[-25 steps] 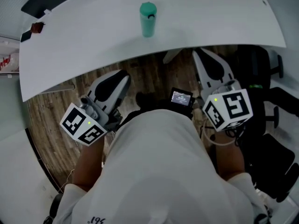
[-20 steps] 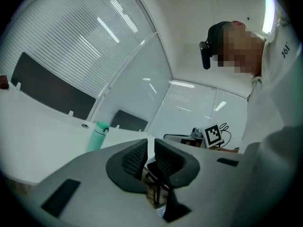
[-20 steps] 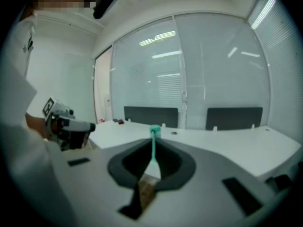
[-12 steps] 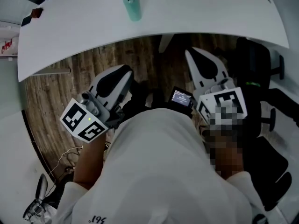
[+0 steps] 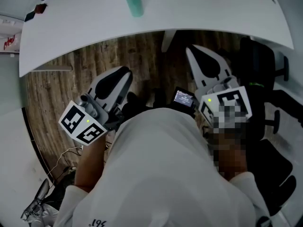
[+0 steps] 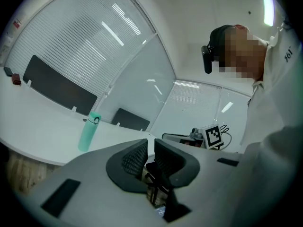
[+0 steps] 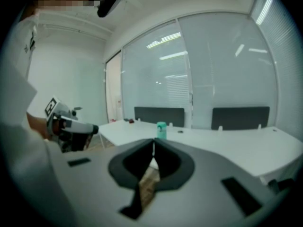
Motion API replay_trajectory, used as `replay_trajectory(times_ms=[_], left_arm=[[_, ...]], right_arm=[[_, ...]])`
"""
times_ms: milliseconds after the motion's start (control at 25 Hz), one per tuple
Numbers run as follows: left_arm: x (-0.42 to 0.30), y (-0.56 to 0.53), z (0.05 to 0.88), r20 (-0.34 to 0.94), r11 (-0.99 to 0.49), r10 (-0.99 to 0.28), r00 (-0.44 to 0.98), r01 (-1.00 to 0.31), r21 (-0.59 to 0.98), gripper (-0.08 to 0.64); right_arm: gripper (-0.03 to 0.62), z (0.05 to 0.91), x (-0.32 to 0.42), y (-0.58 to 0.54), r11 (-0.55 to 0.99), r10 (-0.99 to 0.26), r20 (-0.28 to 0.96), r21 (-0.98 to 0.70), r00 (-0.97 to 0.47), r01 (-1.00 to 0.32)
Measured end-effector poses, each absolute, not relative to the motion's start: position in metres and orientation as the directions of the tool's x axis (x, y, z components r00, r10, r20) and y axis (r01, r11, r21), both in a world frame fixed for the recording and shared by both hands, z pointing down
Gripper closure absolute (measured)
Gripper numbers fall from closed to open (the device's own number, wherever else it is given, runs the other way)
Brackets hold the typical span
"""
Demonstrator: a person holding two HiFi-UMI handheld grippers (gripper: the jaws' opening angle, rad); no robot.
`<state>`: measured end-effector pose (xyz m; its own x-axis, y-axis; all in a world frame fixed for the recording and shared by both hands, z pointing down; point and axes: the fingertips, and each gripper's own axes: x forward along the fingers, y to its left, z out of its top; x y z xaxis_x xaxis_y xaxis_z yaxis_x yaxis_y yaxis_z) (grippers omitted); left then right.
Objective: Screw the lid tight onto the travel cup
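Shift: travel cup [image 5: 133, 1] has slid from the upper middle to the top edge of the head view, left of centre.
Cup: upright on the white table [image 5: 213, 13].
Left gripper [image 5: 122, 74]: jaws a narrow slit apart, nothing between; cup well apart, left of them.
Right gripper [image 5: 193, 53]: jaws pressed together, empty; cup well apart, just above their tips.
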<state>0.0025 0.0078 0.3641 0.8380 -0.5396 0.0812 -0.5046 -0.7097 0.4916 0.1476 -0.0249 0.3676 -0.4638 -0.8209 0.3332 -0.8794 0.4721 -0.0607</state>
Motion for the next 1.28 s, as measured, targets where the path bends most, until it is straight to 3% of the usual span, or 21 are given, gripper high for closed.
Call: replay_trajectory(times_ms=[600, 1280], left_arm=[[-0.04, 0.005, 0.353, 0.089, -0.735, -0.485, 0.87, -0.46, 0.498, 0.494], [-0.053, 0.002, 0.347, 0.072, -0.752, -0.461, 0.884, -0.433, 0.497, 0.494]], right_arm=[[0.57, 0.359, 0.098, -0.014, 0.435, -0.832, 0.333, -0.107, -0.444, -0.894], [0.571, 0.344, 0.073, -0.014, 0.449, -0.838, 0.344, -0.004, -0.423, -0.894]])
